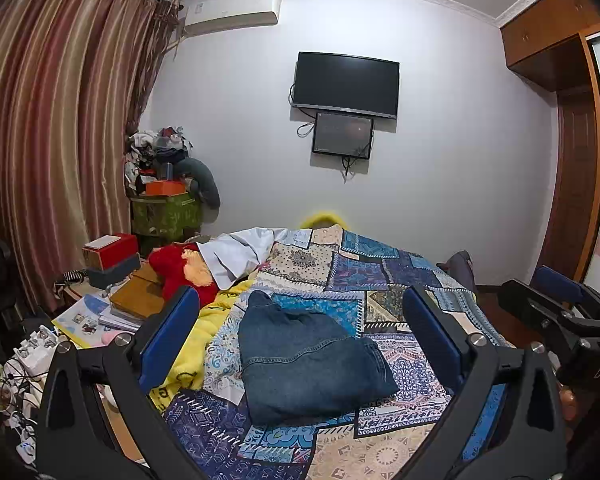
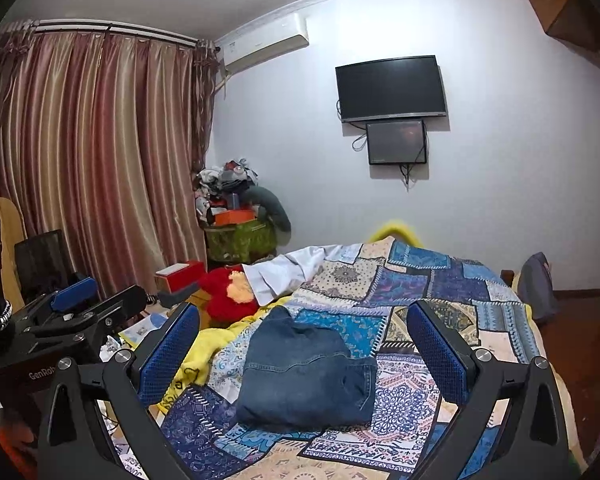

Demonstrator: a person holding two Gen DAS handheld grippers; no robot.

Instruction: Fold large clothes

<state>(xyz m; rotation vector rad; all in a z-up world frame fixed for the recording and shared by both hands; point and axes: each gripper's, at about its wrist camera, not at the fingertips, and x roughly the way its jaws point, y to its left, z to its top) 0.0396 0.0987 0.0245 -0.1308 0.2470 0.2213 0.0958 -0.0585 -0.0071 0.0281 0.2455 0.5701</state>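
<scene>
The folded blue denim garment (image 1: 308, 360) lies as a compact bundle in the lower centre of both views, with seam stitching visible on its upper layer. It rests flat on the blue, beige and white patchwork-print bedspread (image 1: 384, 276), which covers the bed from the frame centre to the lower edge.

The left gripper (image 1: 300, 344) occupies the bottom of the left wrist view. Its two black arms with blue textured pads (image 1: 168, 340) stand wide apart, one on each side of the denim garment as framed, and hold nothing. The right gripper (image 2: 302, 356) shows the same condition in the right wrist view: pads (image 2: 440, 352) spread wide, nothing between them, the denim garment (image 2: 308, 376) framed in the gap. Whether either gripper touches the bedspread cannot be determined. Each gripper also appears at the edge of the other's view: the right one at the right edge, the left one at the left edge.

A crumpled yellow blanket (image 1: 220, 308) lies just left of the garment. Beyond it, at centre left, sit a red plush toy (image 1: 180, 268) and a pale grey-white cloth (image 1: 236, 252). A cluttered side table with red and grey boxes (image 1: 112, 256) fills the lower left.

On the white back wall, a black flat-screen television (image 1: 346, 84) hangs upper centre, with a smaller dark screen (image 1: 343, 135) directly below it. A white air conditioner (image 1: 232, 12) sits at upper left beside striped red-brown curtains (image 1: 56, 128). A brown wooden wardrobe (image 1: 556, 40) fills the upper right.
</scene>
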